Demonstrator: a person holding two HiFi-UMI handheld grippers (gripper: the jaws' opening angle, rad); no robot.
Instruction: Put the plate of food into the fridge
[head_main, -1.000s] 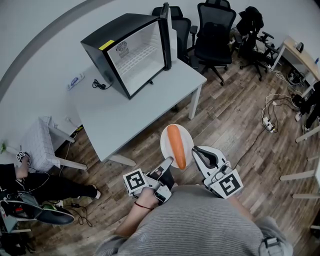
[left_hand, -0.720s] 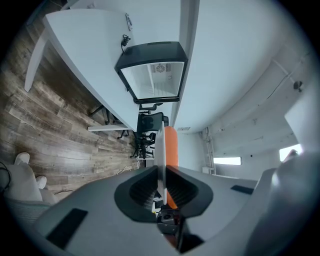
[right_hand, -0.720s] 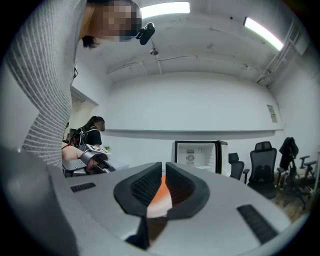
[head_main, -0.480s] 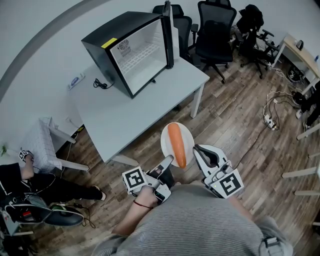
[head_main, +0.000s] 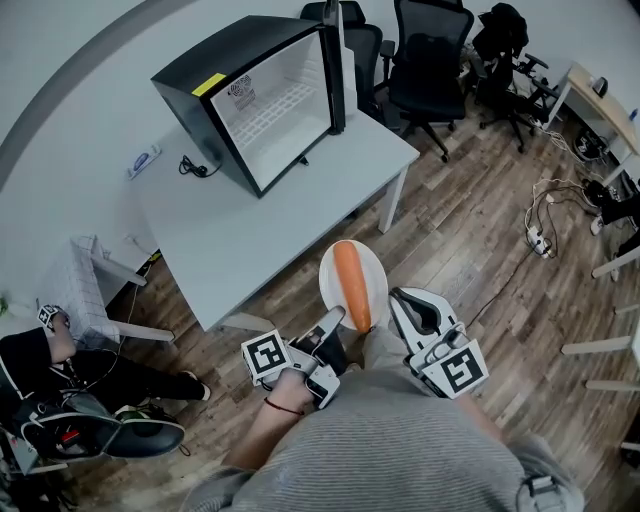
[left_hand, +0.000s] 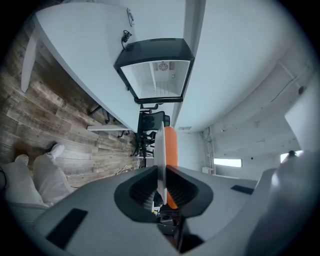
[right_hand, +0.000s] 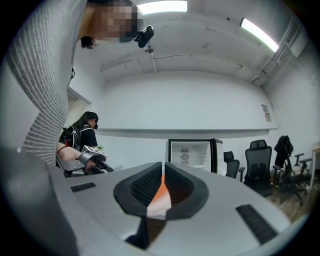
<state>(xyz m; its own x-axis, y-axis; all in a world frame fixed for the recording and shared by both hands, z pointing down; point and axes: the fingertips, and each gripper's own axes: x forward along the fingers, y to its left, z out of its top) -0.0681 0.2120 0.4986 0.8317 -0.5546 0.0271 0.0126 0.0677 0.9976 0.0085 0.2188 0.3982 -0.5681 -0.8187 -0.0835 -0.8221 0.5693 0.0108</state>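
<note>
Plate (head_main: 329, 282) rim clamped between left gripper (head_main: 334, 320) 2 fingers (left_hand: 186, 187); carrot (head_main: 352, 285) on top.

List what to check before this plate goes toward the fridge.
1. Left gripper shut on the rim of the plate: ok.
2. Carrot lying along the plate, inside its rim: ok.
3. Right gripper helping to hold: cannot tell; its jaws are together beside the rim.
4. Fridge door open: ok.
5. Fridge within reach: likely not ok; it stands far back on the table.
</note>
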